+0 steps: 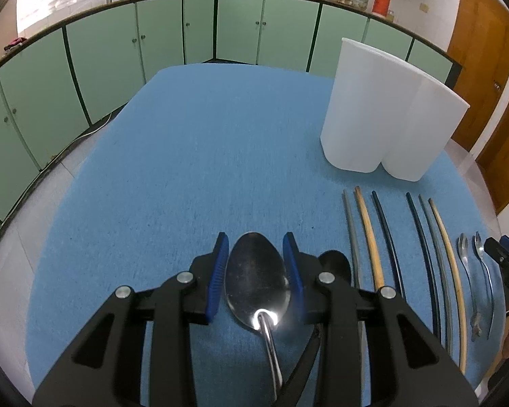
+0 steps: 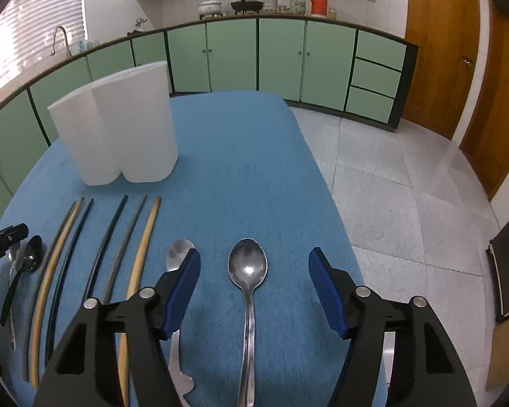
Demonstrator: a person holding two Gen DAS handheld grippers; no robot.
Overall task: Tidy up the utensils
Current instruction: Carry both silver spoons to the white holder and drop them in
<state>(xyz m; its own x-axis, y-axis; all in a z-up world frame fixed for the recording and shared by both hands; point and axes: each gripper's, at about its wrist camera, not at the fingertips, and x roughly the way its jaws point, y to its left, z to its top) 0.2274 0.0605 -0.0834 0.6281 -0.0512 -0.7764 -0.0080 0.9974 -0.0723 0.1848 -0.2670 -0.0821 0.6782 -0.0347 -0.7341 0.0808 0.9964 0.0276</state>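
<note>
spoon (image 1: 256, 278) sits clamped between left tongs (image 1: 256, 247) over blue cloth (image 1: 186, 156).

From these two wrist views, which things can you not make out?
- Inside of the white holder: both views, its own walls hide it.
- Handle end of the large spoon: left wrist view, cut off behind the left gripper.
- Black spoon: left wrist view, mostly behind a gripper finger.
- Handle end of the spoon under the right gripper: cut off by the bottom edge.

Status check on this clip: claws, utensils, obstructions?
Left claw shut on large spoon. Right claw open, straddling another spoon. White holder upright on the blue cloth. Nothing blocking.
</note>
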